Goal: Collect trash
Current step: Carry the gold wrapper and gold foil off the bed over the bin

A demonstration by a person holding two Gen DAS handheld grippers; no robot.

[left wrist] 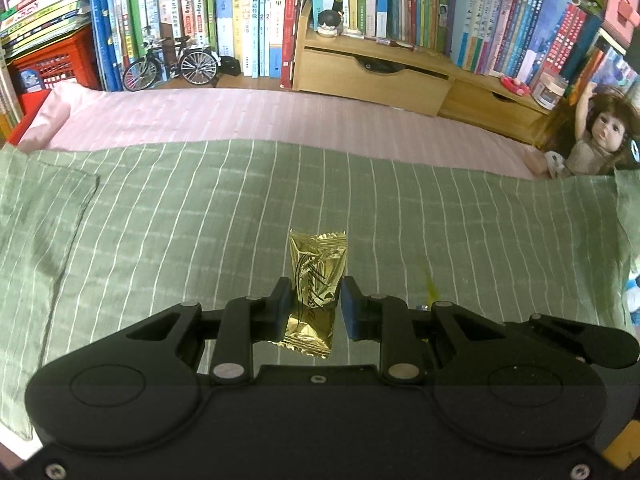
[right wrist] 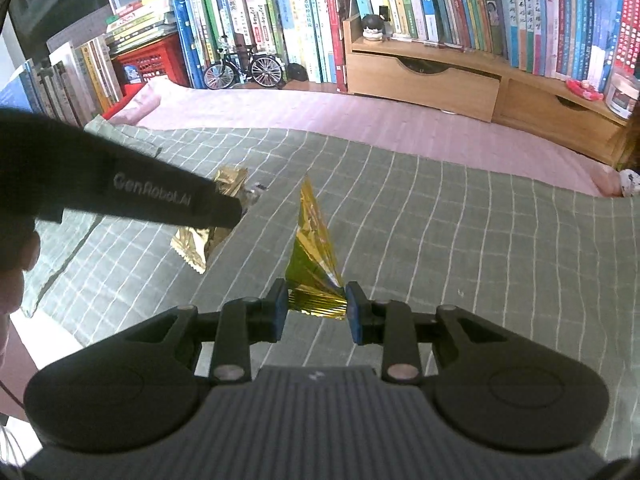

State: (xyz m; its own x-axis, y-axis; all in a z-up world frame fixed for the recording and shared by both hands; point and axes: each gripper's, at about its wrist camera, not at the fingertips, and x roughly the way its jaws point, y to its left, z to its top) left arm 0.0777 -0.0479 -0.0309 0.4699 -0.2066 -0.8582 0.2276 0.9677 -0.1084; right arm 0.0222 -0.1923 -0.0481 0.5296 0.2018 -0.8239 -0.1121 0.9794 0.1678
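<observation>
Left gripper (left wrist: 314, 306) is clamped on a gold candy wrapper (left wrist: 316, 280), held above the green striped cloth (left wrist: 160, 208). Right gripper (right wrist: 316, 308) pinches a crumpled gold foil wrapper (right wrist: 314, 248) by its lower edge, also above this cloth.

A green striped cloth (left wrist: 160, 208) covers the surface over a pink sheet (left wrist: 240, 116). Behind stand rows of books (left wrist: 248, 12), a model bicycle (left wrist: 172, 65), a red crate (left wrist: 52, 62), wooden drawers (left wrist: 372, 76) and a doll (left wrist: 596, 140) at right
</observation>
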